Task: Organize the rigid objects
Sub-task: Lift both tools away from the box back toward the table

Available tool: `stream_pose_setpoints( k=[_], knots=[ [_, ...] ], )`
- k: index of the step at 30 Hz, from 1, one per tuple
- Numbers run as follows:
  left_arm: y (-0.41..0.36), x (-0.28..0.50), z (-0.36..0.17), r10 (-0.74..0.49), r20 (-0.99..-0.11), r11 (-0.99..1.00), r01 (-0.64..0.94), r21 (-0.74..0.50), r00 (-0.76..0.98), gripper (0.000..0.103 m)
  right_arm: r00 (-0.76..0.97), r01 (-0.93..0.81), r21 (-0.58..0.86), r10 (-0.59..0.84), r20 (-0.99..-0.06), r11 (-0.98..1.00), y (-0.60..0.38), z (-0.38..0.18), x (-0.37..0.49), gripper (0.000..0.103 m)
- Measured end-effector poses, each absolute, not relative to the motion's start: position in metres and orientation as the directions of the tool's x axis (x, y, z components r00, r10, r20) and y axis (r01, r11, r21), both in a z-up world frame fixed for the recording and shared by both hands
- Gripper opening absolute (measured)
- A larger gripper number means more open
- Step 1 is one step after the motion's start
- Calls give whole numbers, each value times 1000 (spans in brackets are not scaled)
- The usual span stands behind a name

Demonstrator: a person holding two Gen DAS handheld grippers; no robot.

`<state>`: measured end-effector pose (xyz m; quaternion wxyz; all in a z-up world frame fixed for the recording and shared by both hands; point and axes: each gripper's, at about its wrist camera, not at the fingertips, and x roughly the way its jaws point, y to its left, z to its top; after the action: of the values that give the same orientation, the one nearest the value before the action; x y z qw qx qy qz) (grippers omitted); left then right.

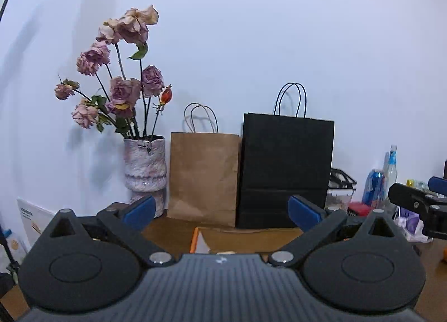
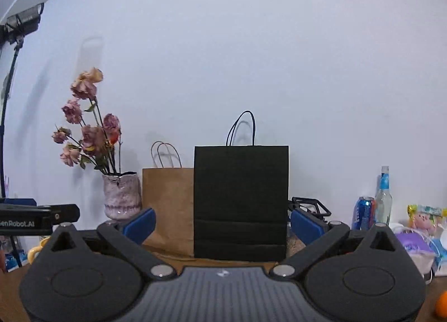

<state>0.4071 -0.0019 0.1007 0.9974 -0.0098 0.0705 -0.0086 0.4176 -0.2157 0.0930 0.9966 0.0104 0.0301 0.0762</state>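
My left gripper [image 1: 222, 213] is open and empty, held above the wooden table [image 1: 173, 234], facing a brown paper bag [image 1: 202, 178] and a black paper bag [image 1: 285, 171] that stand against the wall. An orange-edged box [image 1: 201, 239] lies just below it. My right gripper [image 2: 223, 225] is open and empty, facing the black bag [image 2: 240, 202], with the brown bag [image 2: 169, 207] to its left. The right gripper's body shows at the right edge of the left wrist view [image 1: 419, 207].
A vase of dried roses [image 1: 145, 171] stands left of the bags. A blue can [image 2: 364, 213], a clear bottle [image 2: 383, 199], a black wire basket [image 2: 310, 206], snack packets [image 2: 424, 217] and an orange [image 2: 442, 303] crowd the right side. A white wall is behind.
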Motion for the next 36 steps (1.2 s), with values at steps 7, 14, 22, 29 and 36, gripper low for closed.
stream_pose_setpoints(
  k=[7,14,22,29,36],
  knots=[
    [4,359,94,6,-99,1000,-5,16,995,103,991,-124,26,126,-49,992,-212,84,371,103],
    [16,258,53,36,-14,999,-36,10,999,103,990,-121,18,122,-65,992,-226,66,283,103],
    [27,103,-4,32,45,998,-34,51,998,103,978,-188,84,195,-81,979,-235,18,135,103],
    [38,51,-7,-10,47,995,6,97,999,103,967,-210,110,223,-124,972,-225,-9,56,103],
    [40,73,-16,-12,-68,1000,12,-10,998,103,972,-154,71,164,-166,985,-222,-21,75,103]
  ],
)
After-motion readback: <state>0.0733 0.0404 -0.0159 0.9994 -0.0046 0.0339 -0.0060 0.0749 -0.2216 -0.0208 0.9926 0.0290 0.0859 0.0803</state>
